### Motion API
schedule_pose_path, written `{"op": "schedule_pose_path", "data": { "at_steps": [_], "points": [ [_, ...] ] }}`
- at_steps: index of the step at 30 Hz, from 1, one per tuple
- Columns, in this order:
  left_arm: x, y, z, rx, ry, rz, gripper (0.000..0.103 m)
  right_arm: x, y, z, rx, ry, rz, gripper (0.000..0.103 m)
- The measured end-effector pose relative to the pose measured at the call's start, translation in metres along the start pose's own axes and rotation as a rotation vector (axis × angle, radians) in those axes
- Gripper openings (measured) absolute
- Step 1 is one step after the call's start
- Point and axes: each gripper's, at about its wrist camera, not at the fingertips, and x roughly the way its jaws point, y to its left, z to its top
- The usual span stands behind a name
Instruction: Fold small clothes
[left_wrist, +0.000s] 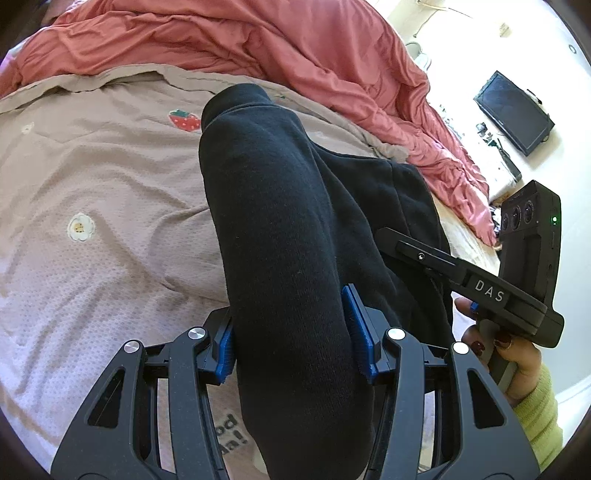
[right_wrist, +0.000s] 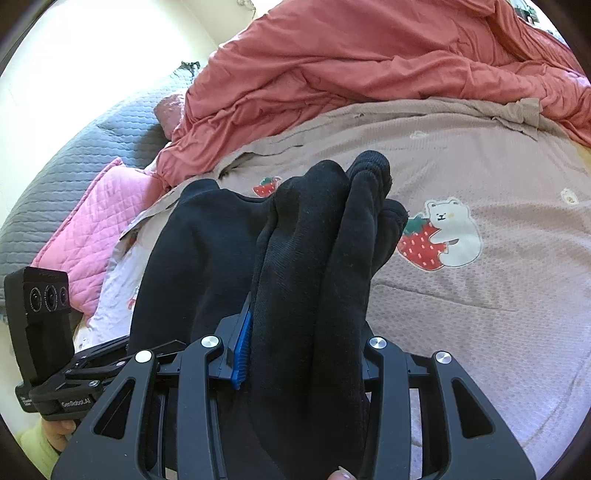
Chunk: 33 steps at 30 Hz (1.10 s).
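Black garment is the thing to fold; it is a small dark knit piece, held up over the bed between both grippers, with part of it draped down toward the printed bed cover. Behind it lies a red duvet, bunched along the far side.

Its long axis runs away from each camera, from the grippers toward the far end, where a hem or cuff points to the duvet. In the right wrist view the cloth shows several thick folds side by side.

The left gripper pinches one bundle of the cloth between its blue pads. The right gripper also clamps a thick bundle; only its left pad is visible.

To do this step well, I think both grippers should keep the same height, pull the edge gently straight, then lay the cloth flat on the bed before folding.
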Motion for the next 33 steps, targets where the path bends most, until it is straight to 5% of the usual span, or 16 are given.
{"op": "schedule_pose_path", "data": {
  "at_steps": [14,22,33],
  "points": [
    [0.032,0.039,-0.014,-0.050,0.065,0.045,0.046,0.057,-0.001,-0.012,-0.002,0.089,-0.084,0.041],
    [0.031,0.036,-0.016,-0.013,0.052,0.085,0.053,0.057,-0.005,-0.014,-0.055,0.090,-0.169,0.058],
    [0.034,0.041,-0.017,-0.006,0.055,0.108,0.059,0.065,-0.025,-0.019,0.049,0.127,-0.200,0.078]
  ]
}}
